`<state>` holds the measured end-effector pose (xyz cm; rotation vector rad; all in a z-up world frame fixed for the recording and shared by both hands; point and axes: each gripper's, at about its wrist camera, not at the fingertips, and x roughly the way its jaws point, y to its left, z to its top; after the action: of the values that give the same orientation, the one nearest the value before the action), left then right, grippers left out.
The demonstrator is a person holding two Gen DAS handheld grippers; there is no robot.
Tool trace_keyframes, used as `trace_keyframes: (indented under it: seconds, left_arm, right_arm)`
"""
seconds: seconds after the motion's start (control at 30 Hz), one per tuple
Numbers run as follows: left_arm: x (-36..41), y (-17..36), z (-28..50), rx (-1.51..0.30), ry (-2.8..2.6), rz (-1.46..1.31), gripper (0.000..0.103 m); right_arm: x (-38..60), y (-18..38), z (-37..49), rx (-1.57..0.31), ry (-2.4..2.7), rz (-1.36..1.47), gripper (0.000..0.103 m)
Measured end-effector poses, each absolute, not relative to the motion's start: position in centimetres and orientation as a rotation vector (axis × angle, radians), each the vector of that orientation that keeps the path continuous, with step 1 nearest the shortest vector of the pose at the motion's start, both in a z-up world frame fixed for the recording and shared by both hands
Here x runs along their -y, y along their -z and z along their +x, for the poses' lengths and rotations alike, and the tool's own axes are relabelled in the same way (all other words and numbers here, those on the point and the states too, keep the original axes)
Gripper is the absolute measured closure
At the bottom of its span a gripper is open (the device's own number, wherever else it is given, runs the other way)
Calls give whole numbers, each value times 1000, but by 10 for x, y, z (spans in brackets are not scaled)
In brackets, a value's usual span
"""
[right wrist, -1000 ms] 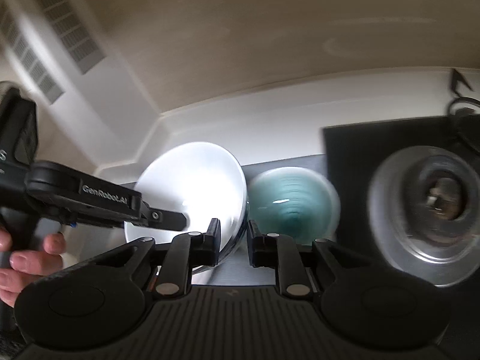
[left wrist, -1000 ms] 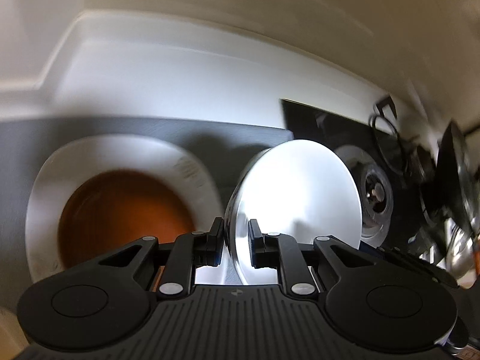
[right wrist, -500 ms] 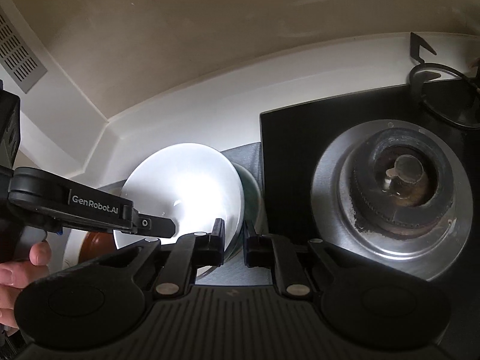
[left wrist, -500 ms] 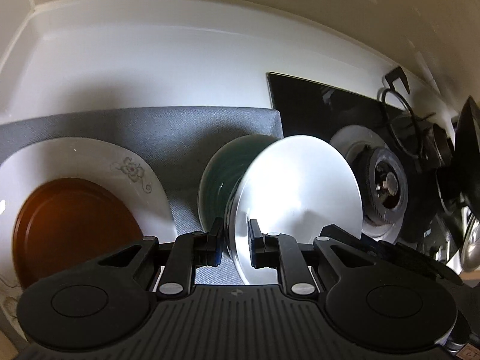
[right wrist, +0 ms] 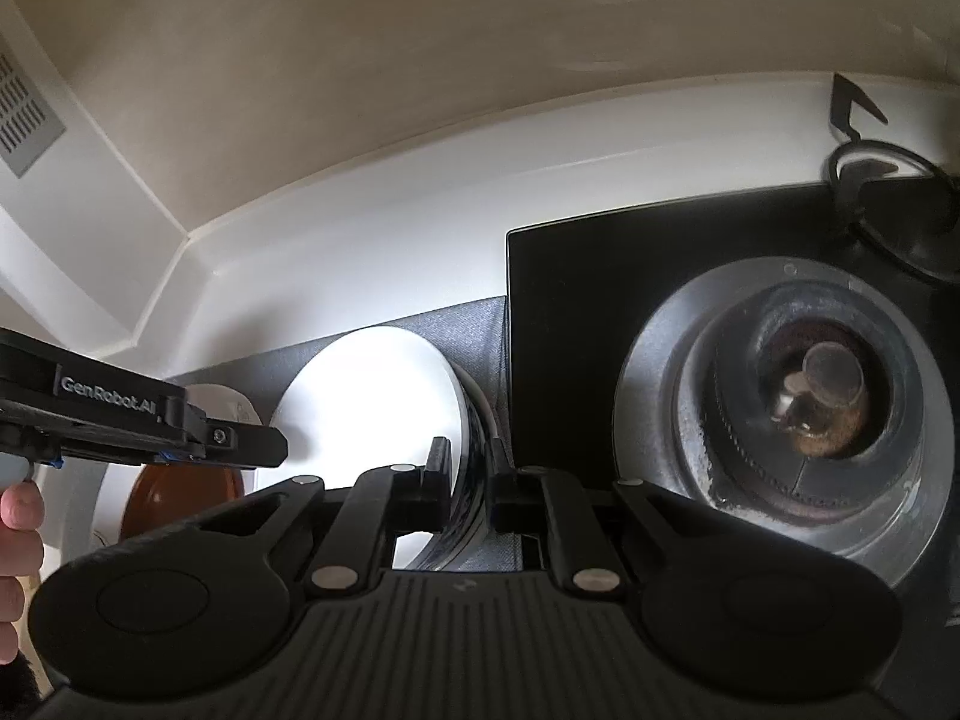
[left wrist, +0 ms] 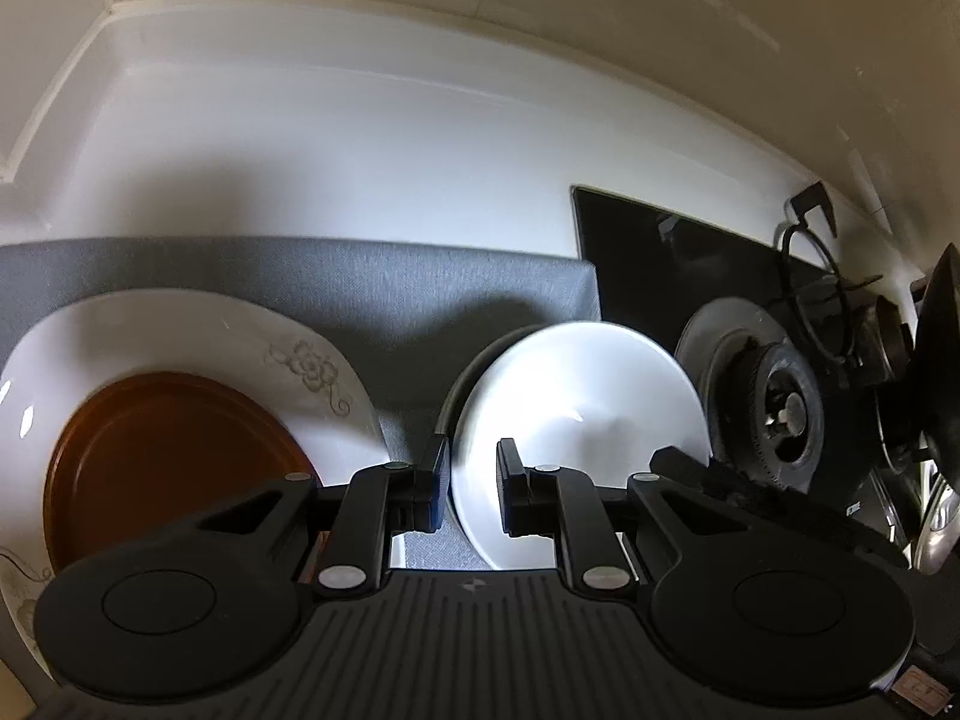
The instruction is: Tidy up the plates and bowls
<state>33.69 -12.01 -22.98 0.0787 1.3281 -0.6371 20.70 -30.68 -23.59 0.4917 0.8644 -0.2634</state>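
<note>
Bare grey mat [left wrist: 372, 288] behind; stove burner [left wrist: 774, 408] crowds right.

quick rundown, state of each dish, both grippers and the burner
white bowl: on edge, rim clamped by both grippers
teal bowl: nested behind the white bowl, mostly hidden
brown plate: flat on the floral plate
floral plate: flat on the grey mat
left gripper: shut on white bowl
right gripper: shut on white bowl
burner: bare, unlit

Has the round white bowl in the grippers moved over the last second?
Yes. The white bowl now covers the teal bowl that sat beside it, near the black stove edge.
</note>
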Motion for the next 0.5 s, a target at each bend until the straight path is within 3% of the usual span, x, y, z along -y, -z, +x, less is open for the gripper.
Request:
trace_keyframes:
  seconds: [0.33, 0.5]
  left_arm:
    - [130, 236, 327, -1213, 657, 208, 87]
    - [133, 242, 323, -1197, 651, 236, 86]
  right_arm:
    - [317, 228, 190, -842, 253, 551, 89]
    - [325, 233, 188, -850, 256, 608, 80]
